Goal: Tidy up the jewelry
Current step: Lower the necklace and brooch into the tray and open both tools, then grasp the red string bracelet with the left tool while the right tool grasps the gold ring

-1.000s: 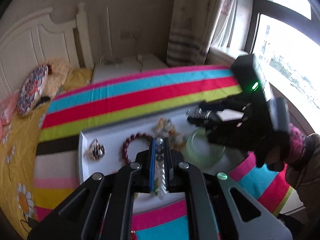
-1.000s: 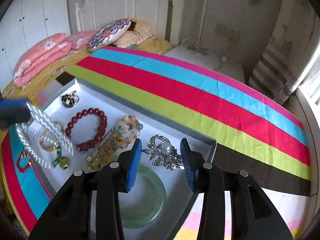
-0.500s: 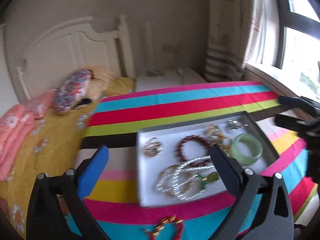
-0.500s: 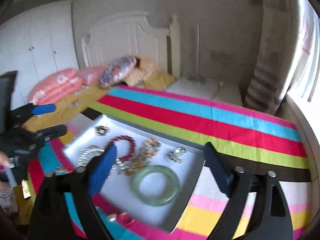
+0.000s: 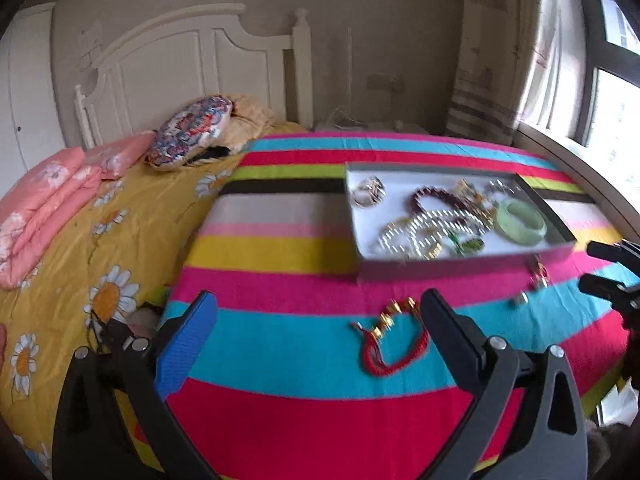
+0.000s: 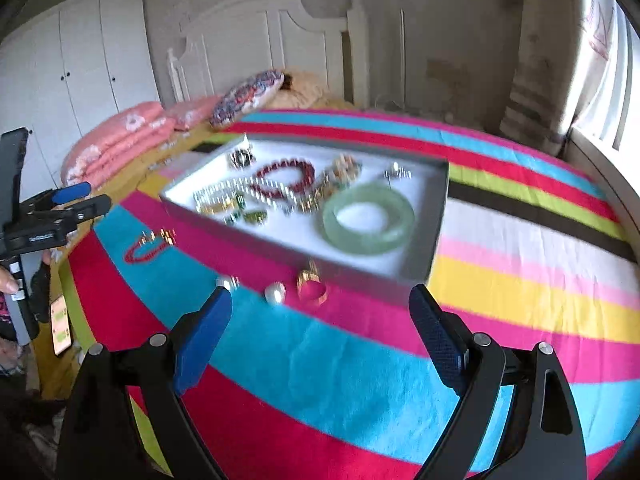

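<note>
Left gripper [image 5: 320,320] is hanging over the striped blanket [image 5: 280,360] with its jaws spread wide and nothing between them. A second ago it was clamped on a white bead strand right over the tray, so it has let go and pulled back toward the near edge of the bed. That white bead strand [image 5: 424,232] now lies inside the tray [image 5: 460,266], coiled up next to the dark red bead bracelet [image 5: 436,200].

Right gripper [image 6: 320,312] is also gaping open and empty. A second ago it was low over the tray, right above the green bangle; now it sits back over the blue stripe with the whole tray in view ahead of it.

Stuff in the tray: green bangle [image 6: 368,218] in the near right corner as the right camera sees it, a silver brooch [image 6: 398,172] behind it, a heap of mixed beads [image 6: 340,170] in the middle and a silvery ring piece [image 6: 240,157] at the far left corner.

Still outside the tray on the blanket: a red cord bracelet [image 5: 390,342] with gold beads, lying just in front of the left gripper, plus a gold ring [image 6: 312,286], a pearl [image 6: 275,293] and another small shiny bit [image 6: 228,281] close to the tray's front wall, just ahead of the right gripper. Both views are a bit motion-blurred, so the small pieces are hard to make out.
</note>
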Motion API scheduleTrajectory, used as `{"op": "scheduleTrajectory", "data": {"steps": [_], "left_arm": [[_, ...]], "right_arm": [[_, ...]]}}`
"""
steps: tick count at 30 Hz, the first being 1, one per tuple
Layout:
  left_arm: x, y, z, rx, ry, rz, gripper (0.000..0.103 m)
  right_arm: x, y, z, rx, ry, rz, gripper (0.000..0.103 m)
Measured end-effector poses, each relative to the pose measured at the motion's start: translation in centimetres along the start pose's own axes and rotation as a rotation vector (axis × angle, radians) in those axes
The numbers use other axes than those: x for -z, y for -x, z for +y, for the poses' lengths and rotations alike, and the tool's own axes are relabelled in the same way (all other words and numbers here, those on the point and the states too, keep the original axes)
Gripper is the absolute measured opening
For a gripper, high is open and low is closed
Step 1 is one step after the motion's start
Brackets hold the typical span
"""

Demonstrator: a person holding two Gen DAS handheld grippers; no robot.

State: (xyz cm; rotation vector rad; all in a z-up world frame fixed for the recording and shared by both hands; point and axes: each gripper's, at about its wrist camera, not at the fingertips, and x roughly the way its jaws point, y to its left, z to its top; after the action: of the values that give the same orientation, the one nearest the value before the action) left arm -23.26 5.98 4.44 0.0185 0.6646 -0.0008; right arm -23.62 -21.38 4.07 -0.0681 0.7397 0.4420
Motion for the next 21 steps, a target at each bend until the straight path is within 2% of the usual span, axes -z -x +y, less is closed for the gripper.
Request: {"op": "scheduleTrajectory", "data": {"steps": [5,9,14,21], "left_arm": [[1.4,-1.3,-2.5,0.075,-0.050,0.053,0.100],[2.0,-2.5,-4.5,0.076,-0.108,0.075,0.099],[2.2,-2.6,-6.0,0.098,-0.166,0.081,0.072],[2.4,-3.8,-7.3,0.110,-0.210,0.107,0.050]], "right_arm": [[0.3,-0.2,-0.7,-0.004,-0.047,0.000,0.086],[0.3,-0.3,-0.9,-0.022,-0.053,0.005,0.086],[0.4,-0.7,-1.2,-0.029,-0.070,0.019,0.086],[0.5,-0.8,-0.9,-0.024,-0.058,0.027,0.086]]}}
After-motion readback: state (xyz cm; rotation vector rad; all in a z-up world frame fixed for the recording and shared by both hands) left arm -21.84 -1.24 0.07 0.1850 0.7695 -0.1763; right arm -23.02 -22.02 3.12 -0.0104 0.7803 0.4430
